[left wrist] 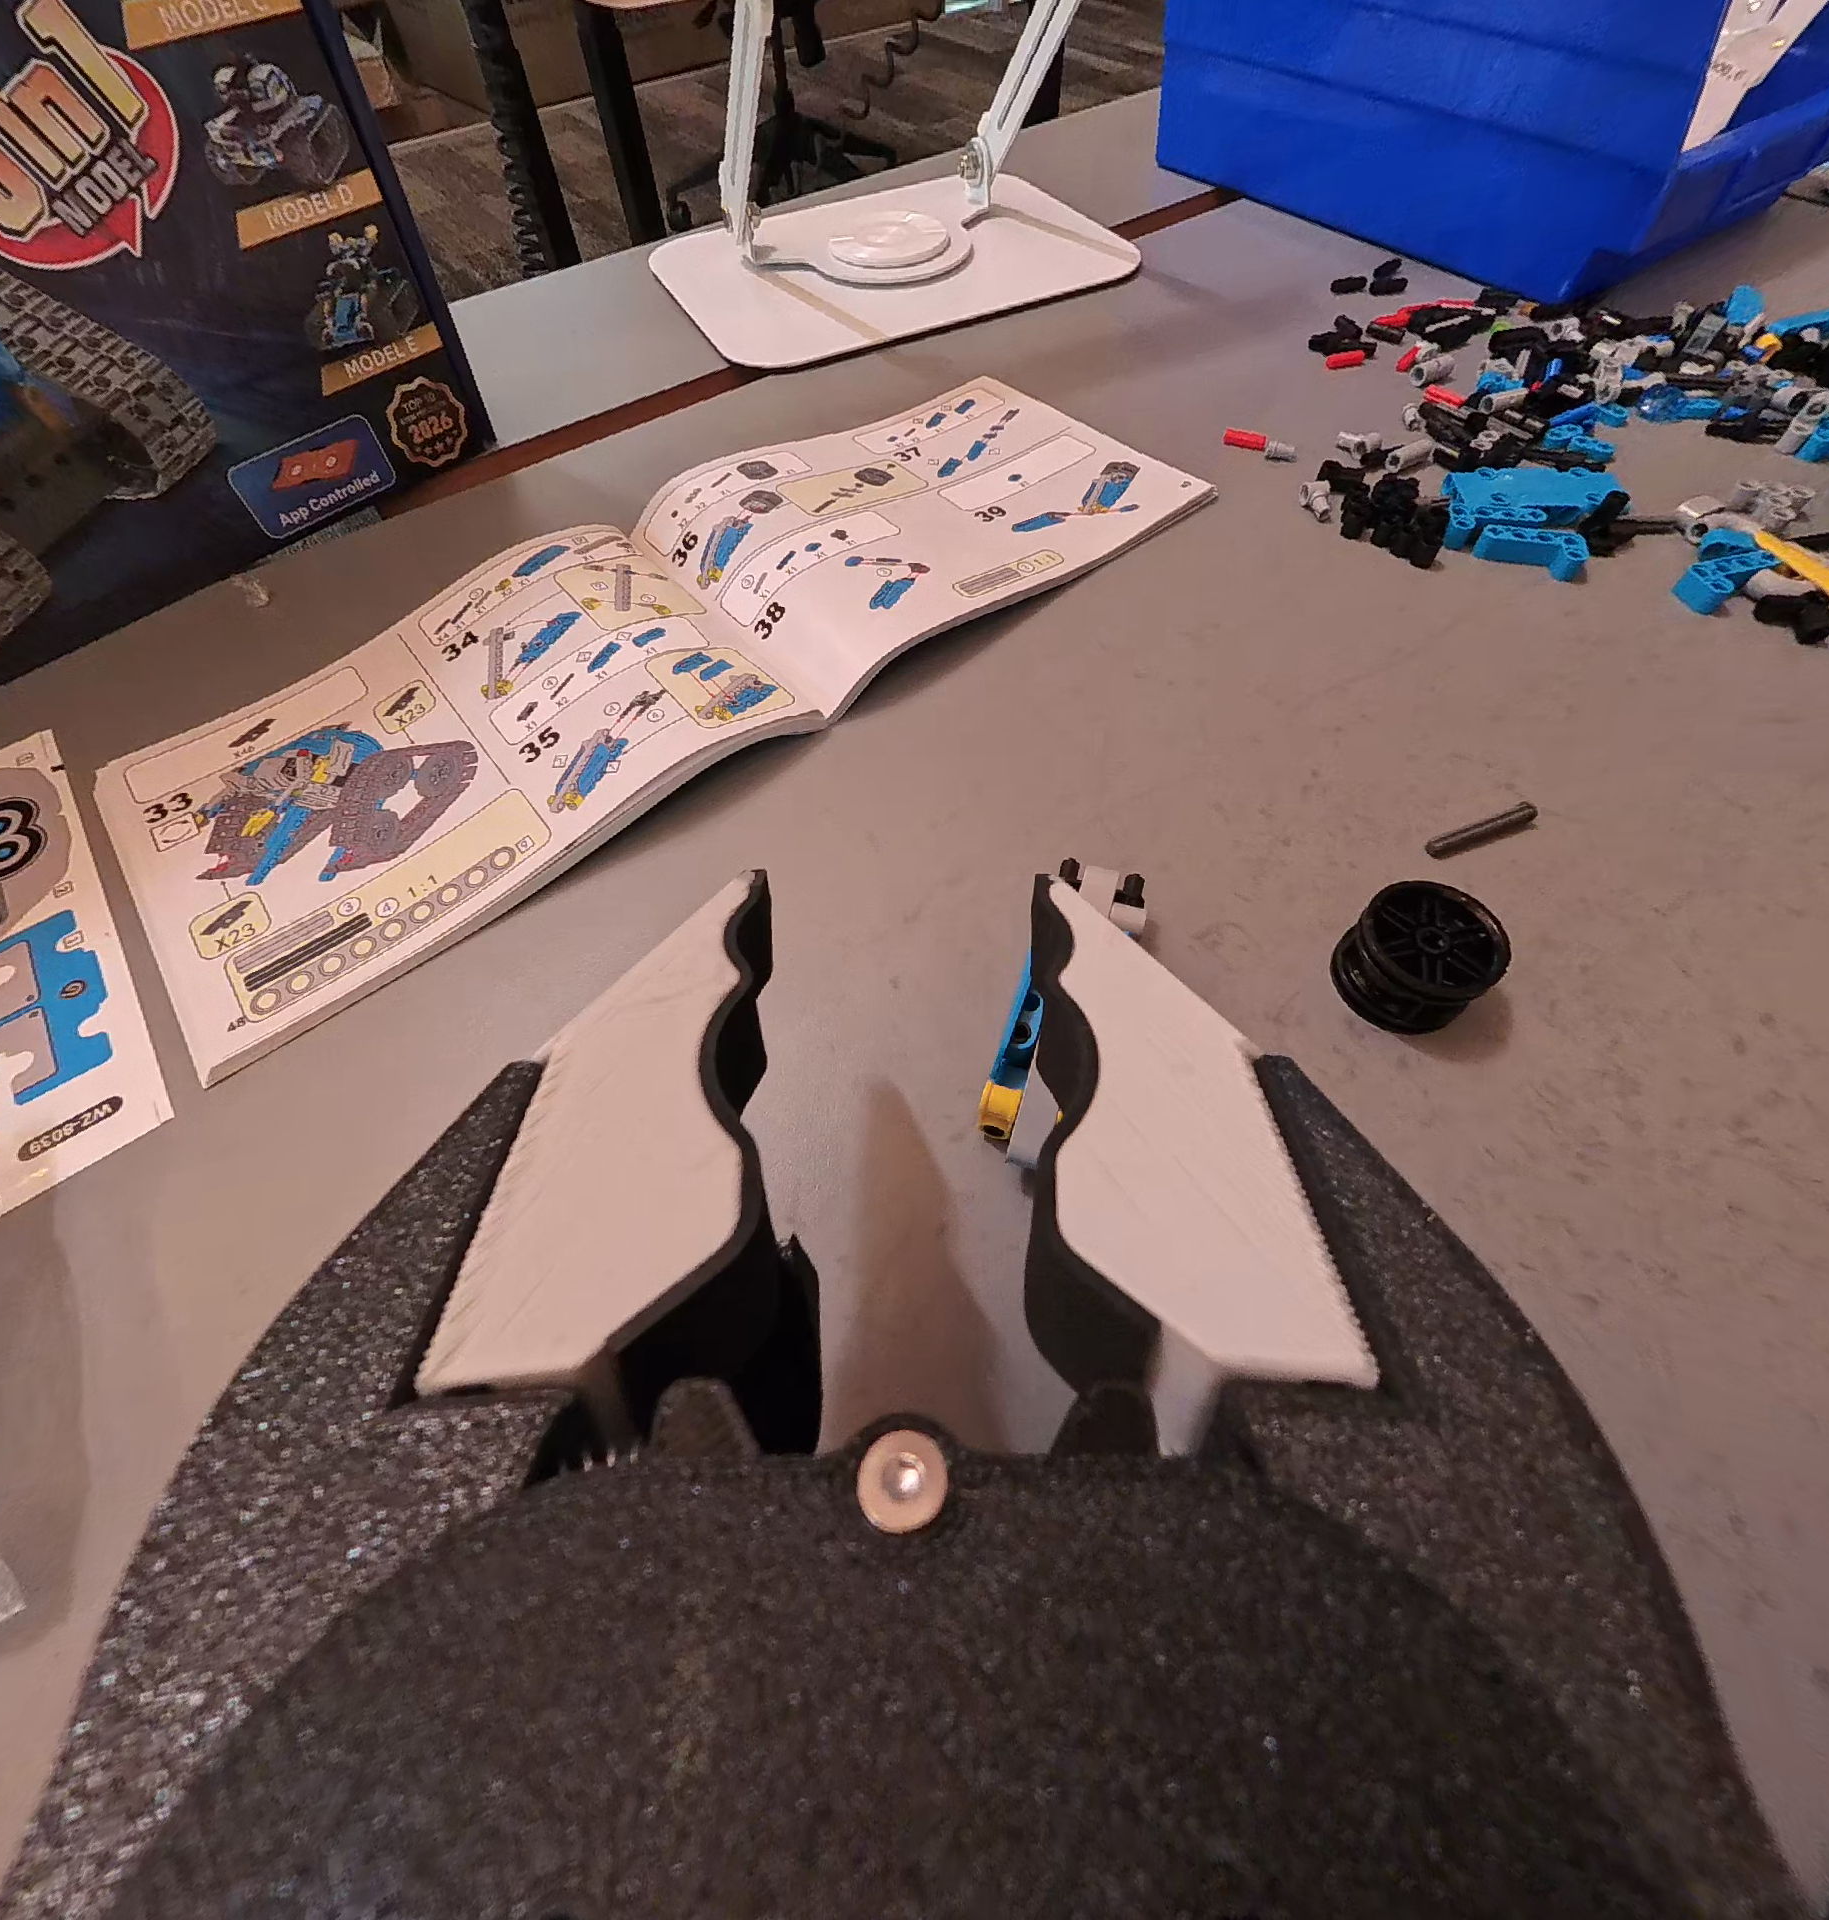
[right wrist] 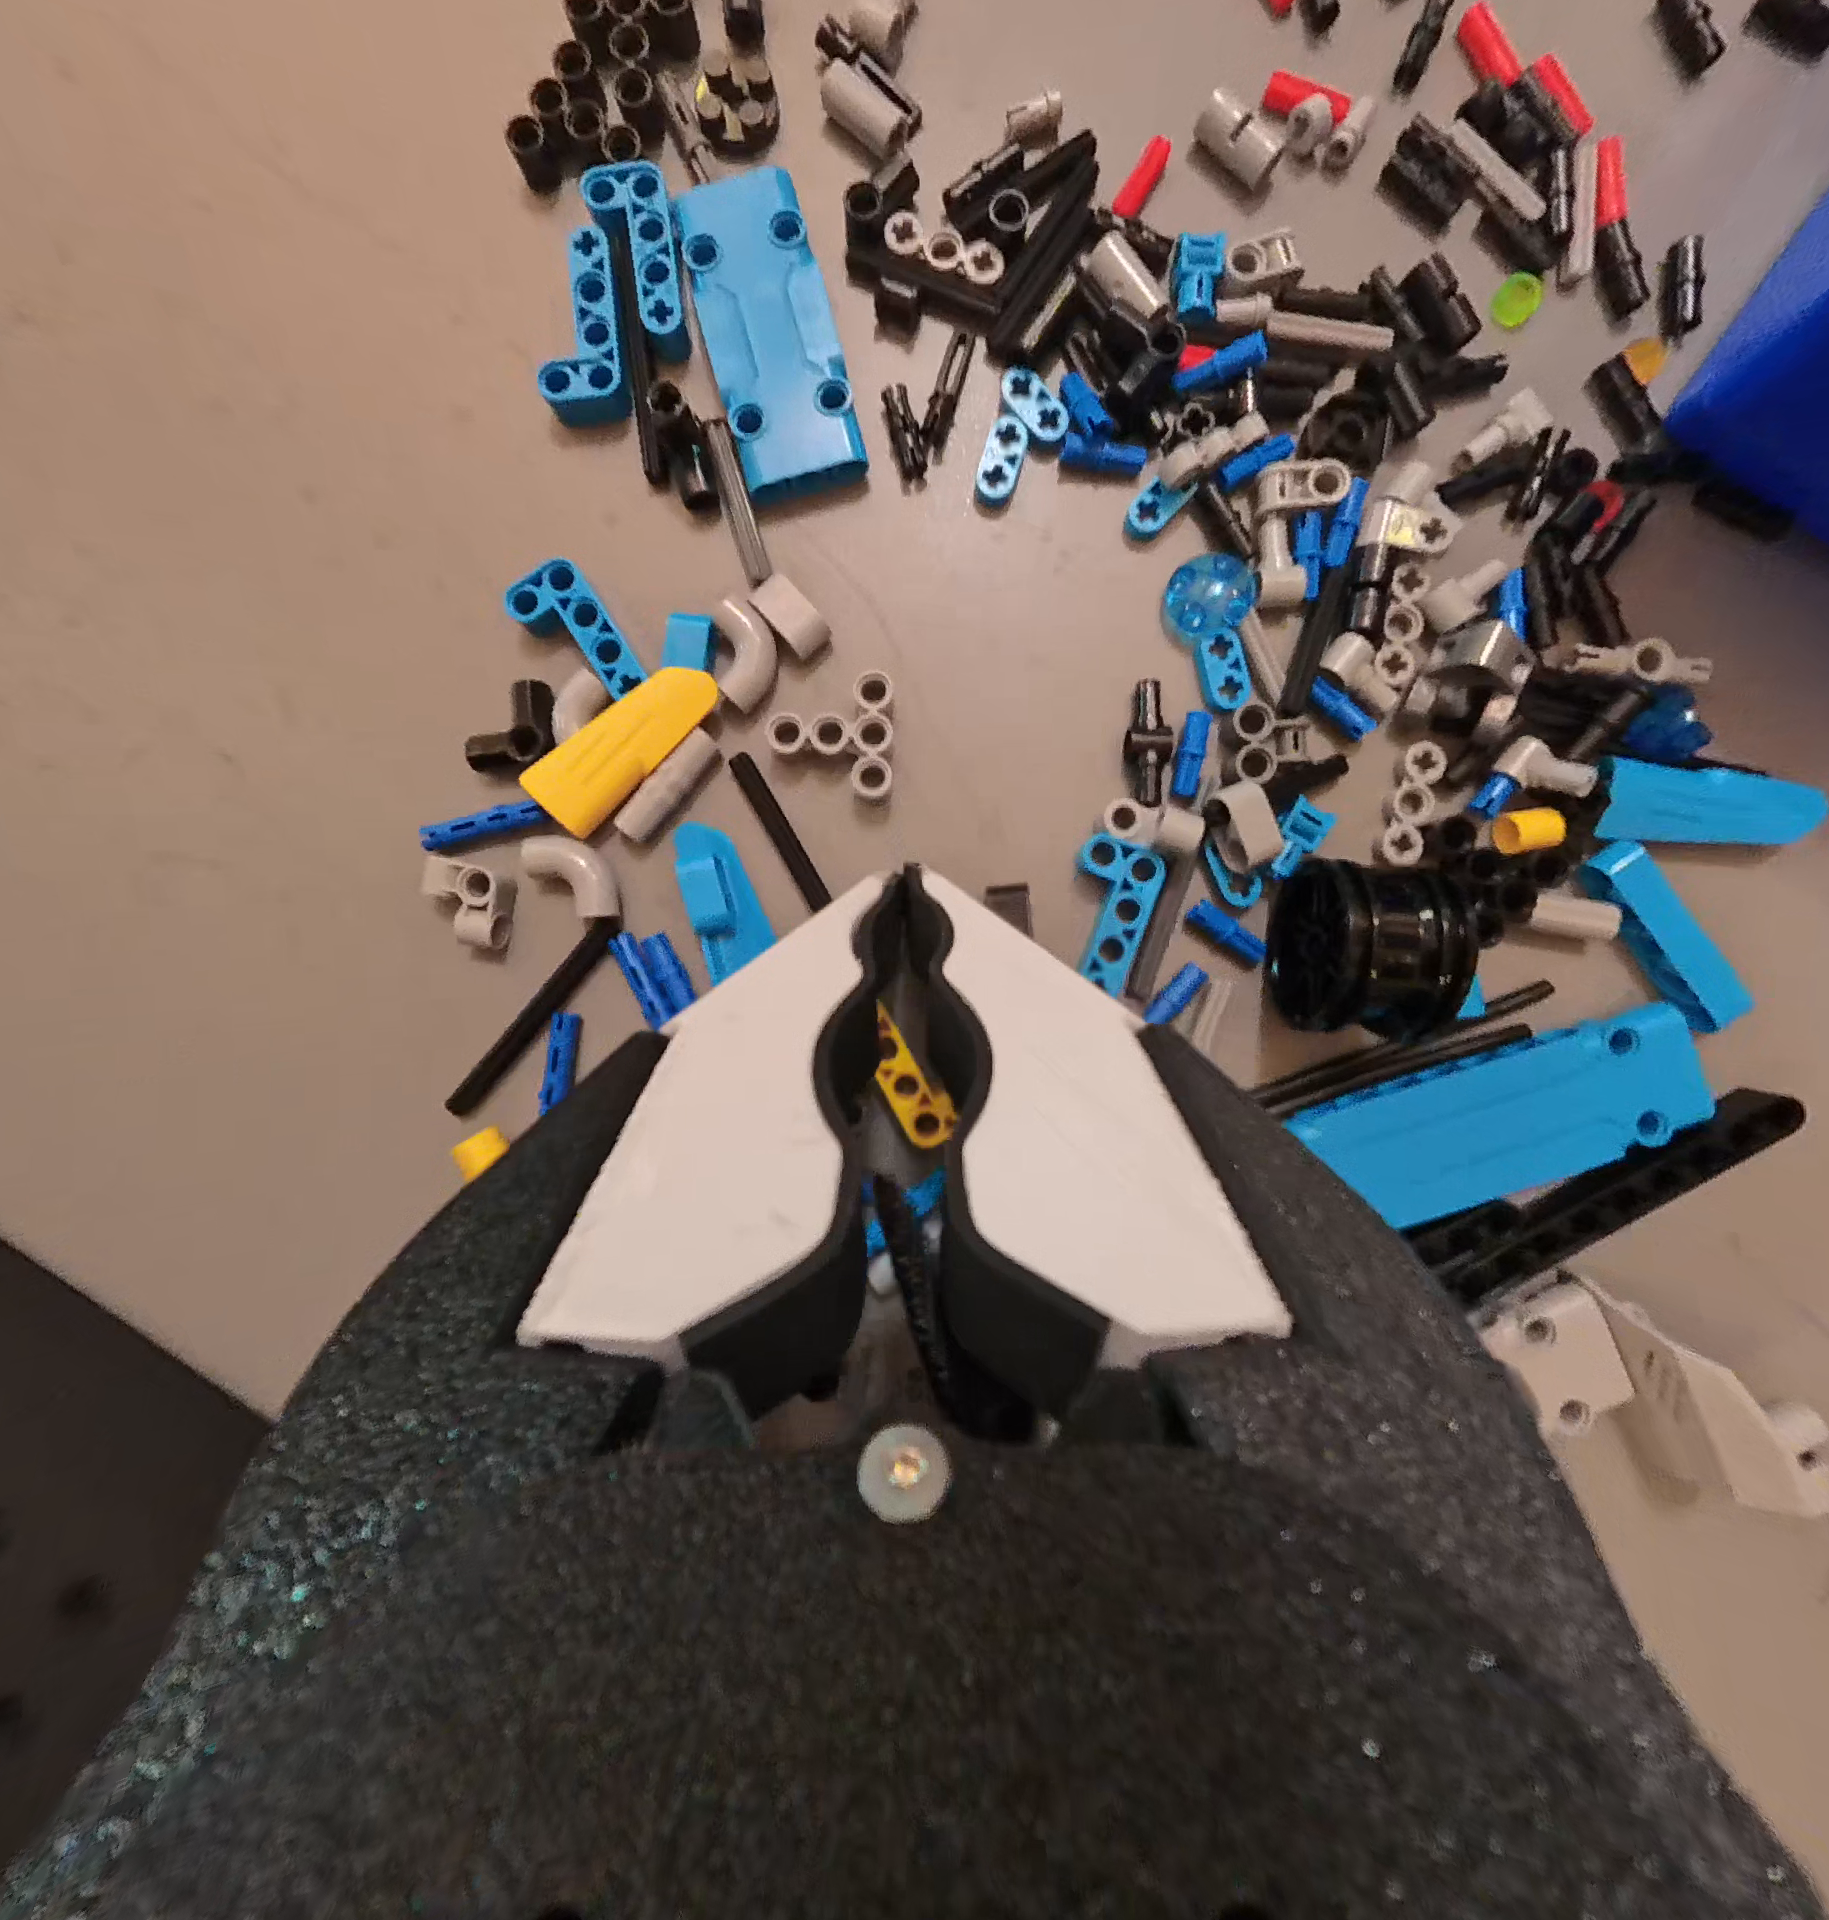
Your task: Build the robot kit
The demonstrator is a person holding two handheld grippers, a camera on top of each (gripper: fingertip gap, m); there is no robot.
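My left gripper (left wrist: 899, 894) is open and low over the grey table (left wrist: 1305, 675). Nothing sits between its pads. A small assembly with a blue beam (left wrist: 1019, 1023), a yellow end and grey and black connectors lies on the table beside and partly under its right finger (left wrist: 1149, 1091). A black wheel (left wrist: 1419, 956) and a dark axle (left wrist: 1481, 829) lie just to the right. My right gripper (right wrist: 908, 883) is shut, its tips meeting, above a spread of loose building parts. A yellow holed beam (right wrist: 915, 1091) shows through the hollow between its pads, lower down.
An open instruction booklet (left wrist: 577, 675), a sticker sheet (left wrist: 37, 956), the kit box (left wrist: 162, 312), a white stand (left wrist: 889, 281) and a blue bin (left wrist: 1512, 125) ring the table. Near the right gripper lie a black wheel (right wrist: 1377, 951), a yellow panel (right wrist: 619, 748) and blue panels (right wrist: 1512, 1112). One gripper's finger ends stand about 40 cm off the other's. The right gripper is farther from the black wheel (left wrist: 1419, 956), some 30 cm, than the left, some 9 cm. Measured from the fingertips, the dark axle (left wrist: 1481, 829) is 15 cm or so from the left gripper and 20 cm from the right.
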